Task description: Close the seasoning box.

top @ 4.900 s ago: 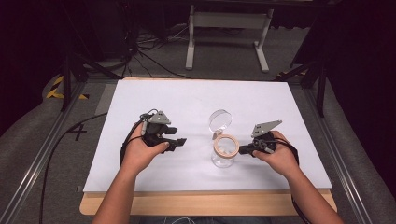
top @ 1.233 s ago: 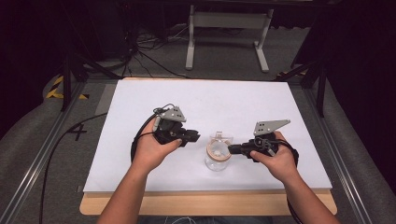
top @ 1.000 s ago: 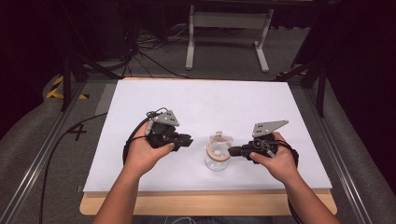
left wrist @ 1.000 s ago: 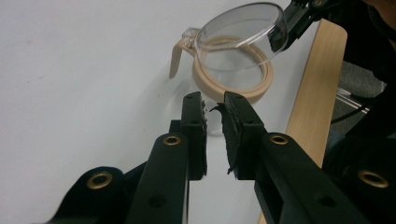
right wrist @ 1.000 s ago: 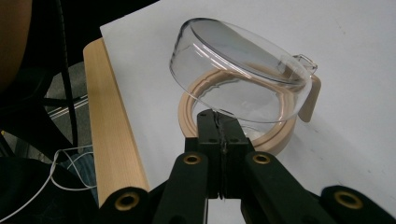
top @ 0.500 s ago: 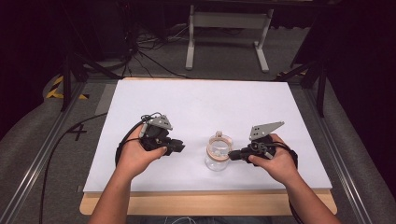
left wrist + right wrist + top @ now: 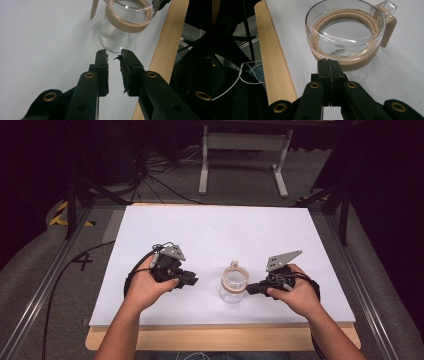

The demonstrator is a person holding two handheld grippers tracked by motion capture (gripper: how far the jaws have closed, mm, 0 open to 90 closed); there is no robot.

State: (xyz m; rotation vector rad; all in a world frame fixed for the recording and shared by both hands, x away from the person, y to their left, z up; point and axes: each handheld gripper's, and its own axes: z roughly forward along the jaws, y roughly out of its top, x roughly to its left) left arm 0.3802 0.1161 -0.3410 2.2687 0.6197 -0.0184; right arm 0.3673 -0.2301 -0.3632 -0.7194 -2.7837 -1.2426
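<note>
The right tongs (image 7: 329, 65), clenched empty against the glass jar's (image 7: 234, 286) tan collar near the worktop's (image 7: 220, 225) six o'clock edge, should brace gently while the slightly parted left tongs (image 7: 113, 56) waited at nine o'clock.

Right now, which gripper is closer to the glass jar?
The right gripper: its shut tips sit right at the jar, by the tan collar. The left gripper is slightly open, a short gap off on the jar's other side.
</note>
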